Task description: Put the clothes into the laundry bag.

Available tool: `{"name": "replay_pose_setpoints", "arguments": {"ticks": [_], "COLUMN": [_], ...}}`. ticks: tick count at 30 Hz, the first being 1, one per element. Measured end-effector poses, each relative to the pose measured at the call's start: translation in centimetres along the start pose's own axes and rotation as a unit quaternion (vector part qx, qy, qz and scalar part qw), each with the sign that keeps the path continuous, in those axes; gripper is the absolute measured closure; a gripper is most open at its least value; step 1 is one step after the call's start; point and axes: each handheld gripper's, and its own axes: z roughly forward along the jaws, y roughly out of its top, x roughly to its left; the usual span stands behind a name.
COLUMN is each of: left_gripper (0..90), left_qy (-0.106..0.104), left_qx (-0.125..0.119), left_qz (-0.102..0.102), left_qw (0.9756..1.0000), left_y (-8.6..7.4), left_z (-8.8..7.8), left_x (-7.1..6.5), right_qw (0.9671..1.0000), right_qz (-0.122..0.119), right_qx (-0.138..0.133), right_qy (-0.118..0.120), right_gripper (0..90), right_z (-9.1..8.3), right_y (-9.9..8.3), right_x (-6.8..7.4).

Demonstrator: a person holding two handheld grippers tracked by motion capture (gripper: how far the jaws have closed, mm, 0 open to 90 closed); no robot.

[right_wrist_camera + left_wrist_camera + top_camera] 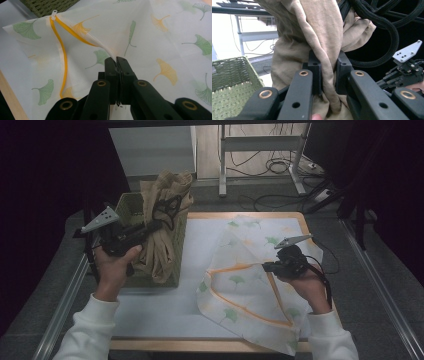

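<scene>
The tan garment (pixel 162 227) is soft, matt woven cloth, heavily creased, with a thick black braided cord (pixel 384 27) of coarse texture. The basket (pixel 131 210) is woven green fibre, rough and matt. The bag (pixel 250 270) is thin, semi-sheer white mesh fabric printed with green and yellow leaves, edged by a smooth orange zipper (pixel 61 57) with a pale plastic pull. Both the left gripper (pixel 328 67) and the right gripper (pixel 116 66) are matt black plastic with brass-coloured rivets. The counter (pixel 200 240) has a smooth white top and a pale wood edge.
</scene>
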Motion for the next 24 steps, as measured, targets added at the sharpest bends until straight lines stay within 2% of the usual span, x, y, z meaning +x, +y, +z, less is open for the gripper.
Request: {"name": "replay_pose_setpoints", "arguments": {"ticks": [6,11,24], "left_gripper": [79.0,79.0,79.0], "left_qy": [-0.005,-0.018,-0.035], "left_qx": [0.000,-0.001,0.010], "left_qz": [0.002,-0.001,0.008], "left_qw": [1.0000,0.9998,0.9993], "left_y": [0.0,-0.1,-0.5], "left_z": [-0.1,-0.2,-0.4], "left_x": [-0.5,-0.9,-2.4], "right_qw": [1.0000,1.0000,1.0000], "right_qz": [-0.001,0.001,0.000], "right_qx": [0.000,0.001,0.000], "right_qy": [0.000,0.001,0.000], "right_gripper": [86.7,86.8,86.7], "right_z": [0.0,0.0,0.1], "right_y": [0.0,0.0,0.0], "right_x": [0.0,0.1,0.0]}}
